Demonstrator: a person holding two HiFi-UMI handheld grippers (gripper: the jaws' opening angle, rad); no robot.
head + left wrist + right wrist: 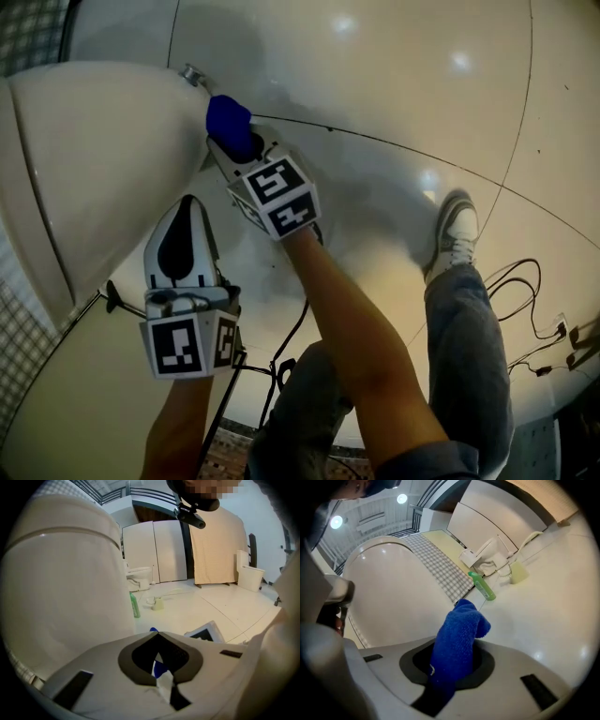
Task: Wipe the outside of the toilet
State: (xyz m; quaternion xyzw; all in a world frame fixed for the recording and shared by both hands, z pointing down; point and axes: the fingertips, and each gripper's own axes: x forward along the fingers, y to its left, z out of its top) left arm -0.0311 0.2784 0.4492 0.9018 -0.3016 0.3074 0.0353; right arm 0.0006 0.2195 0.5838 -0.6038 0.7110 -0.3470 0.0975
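Head view: the white ceramic toilet (94,159) fills the left side, cut off by the frame edge. The right gripper (232,142) is clenched on a blue terry cloth (228,120) that hides its tips. The cloth is at the bowl's flank, though contact is unclear.

Left gripper view: the left gripper (157,633) has its jaws pressed together on nothing, close beside the toilet's wall.

Right gripper view: the cloth stands up between the jaws, and a green plastic bottle (483,587) lies beyond it.

One cloth (457,644), one bottle (483,587), seemingly three toilets (61,597)

toilet (84,159) cut off by left edge; blue cloth (457,639) lower end hidden within jaws, green bottle (483,586) print unreadable
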